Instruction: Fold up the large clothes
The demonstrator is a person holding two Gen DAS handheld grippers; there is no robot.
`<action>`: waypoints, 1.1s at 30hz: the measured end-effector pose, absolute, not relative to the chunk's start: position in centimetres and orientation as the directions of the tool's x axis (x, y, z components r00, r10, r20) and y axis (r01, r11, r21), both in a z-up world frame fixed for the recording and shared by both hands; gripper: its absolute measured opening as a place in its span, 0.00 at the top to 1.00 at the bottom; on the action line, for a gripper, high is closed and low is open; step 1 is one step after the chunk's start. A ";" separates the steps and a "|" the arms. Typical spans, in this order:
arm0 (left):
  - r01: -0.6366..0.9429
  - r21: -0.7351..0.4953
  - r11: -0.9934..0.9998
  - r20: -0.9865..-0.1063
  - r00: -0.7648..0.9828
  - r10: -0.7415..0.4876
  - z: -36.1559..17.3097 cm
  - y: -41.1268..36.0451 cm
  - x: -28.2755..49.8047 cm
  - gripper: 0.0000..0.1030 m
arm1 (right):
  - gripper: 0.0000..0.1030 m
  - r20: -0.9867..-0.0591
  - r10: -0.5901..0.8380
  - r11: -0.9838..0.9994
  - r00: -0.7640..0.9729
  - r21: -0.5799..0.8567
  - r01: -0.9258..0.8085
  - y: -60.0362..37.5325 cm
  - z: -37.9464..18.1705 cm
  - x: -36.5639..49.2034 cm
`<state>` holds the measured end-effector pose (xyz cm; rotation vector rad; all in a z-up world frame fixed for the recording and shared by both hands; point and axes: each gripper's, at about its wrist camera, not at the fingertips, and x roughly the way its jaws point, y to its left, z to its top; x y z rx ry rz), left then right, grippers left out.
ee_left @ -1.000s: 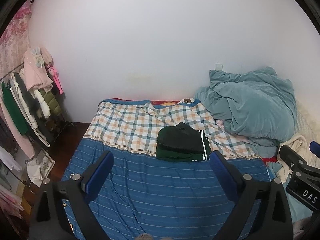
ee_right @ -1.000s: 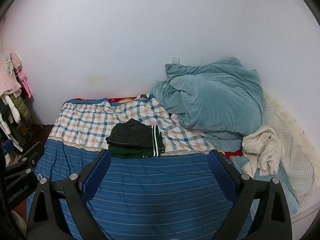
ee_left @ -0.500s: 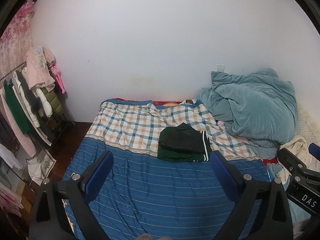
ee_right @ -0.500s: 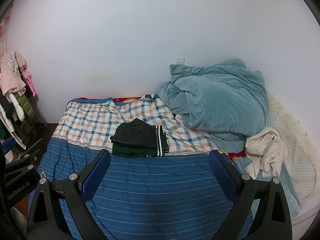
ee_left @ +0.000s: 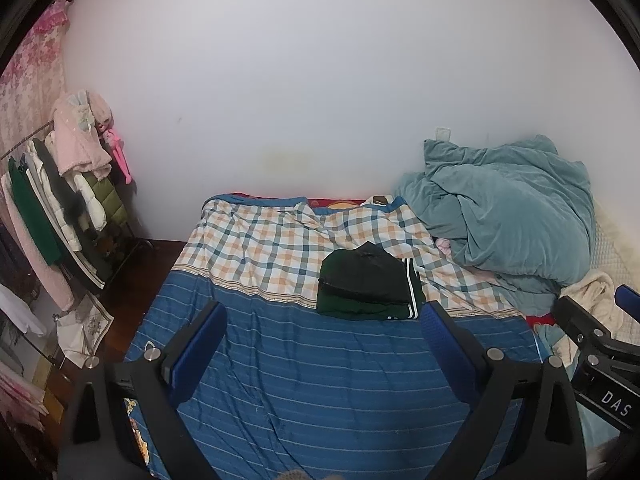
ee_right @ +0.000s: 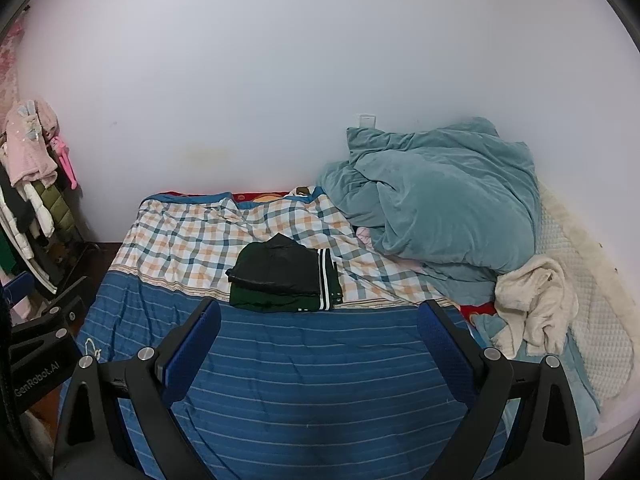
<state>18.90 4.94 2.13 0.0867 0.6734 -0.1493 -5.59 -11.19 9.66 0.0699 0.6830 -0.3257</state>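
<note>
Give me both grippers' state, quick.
Left gripper: jaws open, holding nothing.
Right gripper: jaws open, holding nothing.

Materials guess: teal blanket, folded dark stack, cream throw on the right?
Teal blanket: likely plush velvet or fleece, with soft sheen and rounded puffy folds. Folded dark stack: smooth, faintly shiny black fabric over matte green knit with white stripes. Cream throw: fuzzy, probably fleece or terry.

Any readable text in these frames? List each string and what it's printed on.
"DAS": white letters on the body of the right tongs, cut off at the frame edge in the left wrist view.
"GenRobot.AI": on the body of the left tongs, seen in the right wrist view.
Nothing else reads: the folded dark clothes, bedding and hanging garments show no legible print.
</note>
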 end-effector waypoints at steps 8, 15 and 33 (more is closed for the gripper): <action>0.164 0.035 0.986 -0.625 0.773 -0.106 2.2 4.9 18.8 0.04 | 0.03 -0.632 -0.266 0.950 0.728 -0.047 0.307 -10.7 9.5 -5.0; 0.164 0.040 0.986 -0.622 0.776 -0.104 2.6 5.3 18.9 0.04 | 0.03 -0.632 -0.261 0.953 0.730 -0.045 0.301 -10.4 9.3 -4.7; 0.164 0.043 0.986 -0.613 0.783 -0.104 2.9 5.4 18.9 0.04 | 0.03 -0.630 -0.253 0.955 0.735 -0.040 0.295 -10.1 9.0 -3.7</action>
